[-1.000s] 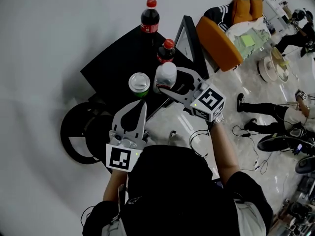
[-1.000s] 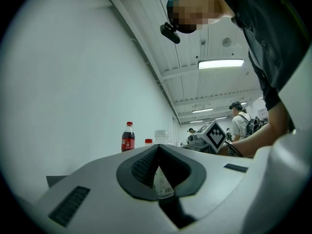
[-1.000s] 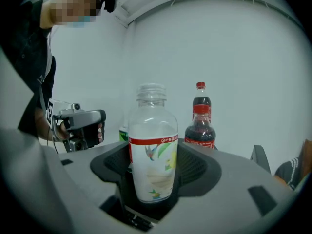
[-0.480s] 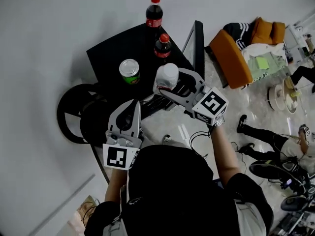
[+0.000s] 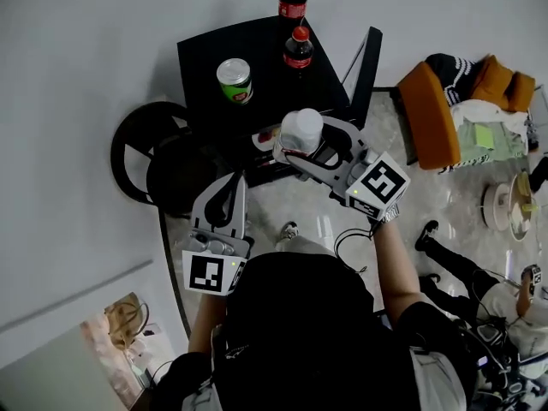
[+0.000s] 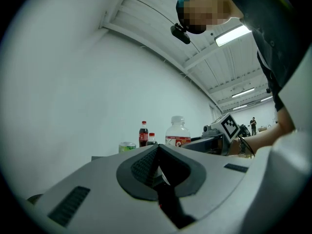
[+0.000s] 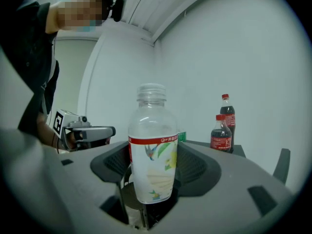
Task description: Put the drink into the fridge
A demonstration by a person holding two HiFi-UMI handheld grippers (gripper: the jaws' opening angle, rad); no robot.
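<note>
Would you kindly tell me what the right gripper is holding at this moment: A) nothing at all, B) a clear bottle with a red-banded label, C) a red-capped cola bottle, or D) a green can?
B: the right gripper view shows the clear bottle clamped between the jaws of the right gripper, while the green can stands on the black table.

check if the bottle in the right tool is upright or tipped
Upright: the clear bottle stands vertical, cap up, clamped in the right tool; from the head view its cap faces up.
</note>
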